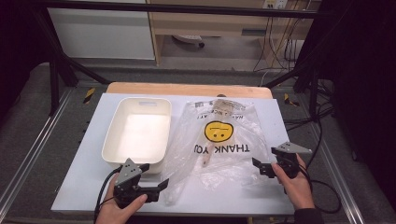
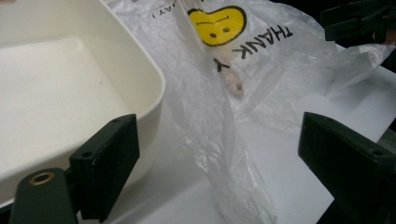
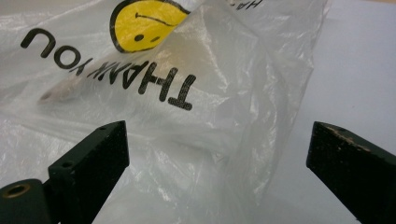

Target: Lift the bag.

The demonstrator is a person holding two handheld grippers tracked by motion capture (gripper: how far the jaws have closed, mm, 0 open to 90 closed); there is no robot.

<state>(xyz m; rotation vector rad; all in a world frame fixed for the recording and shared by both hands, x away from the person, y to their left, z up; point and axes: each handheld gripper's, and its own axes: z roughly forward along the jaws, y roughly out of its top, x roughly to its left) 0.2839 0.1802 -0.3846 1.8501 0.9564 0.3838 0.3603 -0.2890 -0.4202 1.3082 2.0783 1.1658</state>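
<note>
Left hand-held gripper (image 1: 156, 185) wide beside plastic bag (image 1: 219, 140) edge, nothing between.

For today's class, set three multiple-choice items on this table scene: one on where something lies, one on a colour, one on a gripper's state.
1. Where does the white tub stand, in the high view?
A. left of the plastic bag
B. on top of the bag
C. right of the bag

2. What colour is the smiley face printed on the bag?
A. red
B. yellow
C. green

3. How do the jaws of the left gripper stand?
A. shut on the tub's rim
B. shut on the bag
C. open, pressing on nothing

Answers:
1 A, the tub sits beside the bag's left edge.
2 B, the face is yellow above black THANK YOU lettering.
3 C, the left gripper view shows both jaws wide apart, clear of the bag.
</note>
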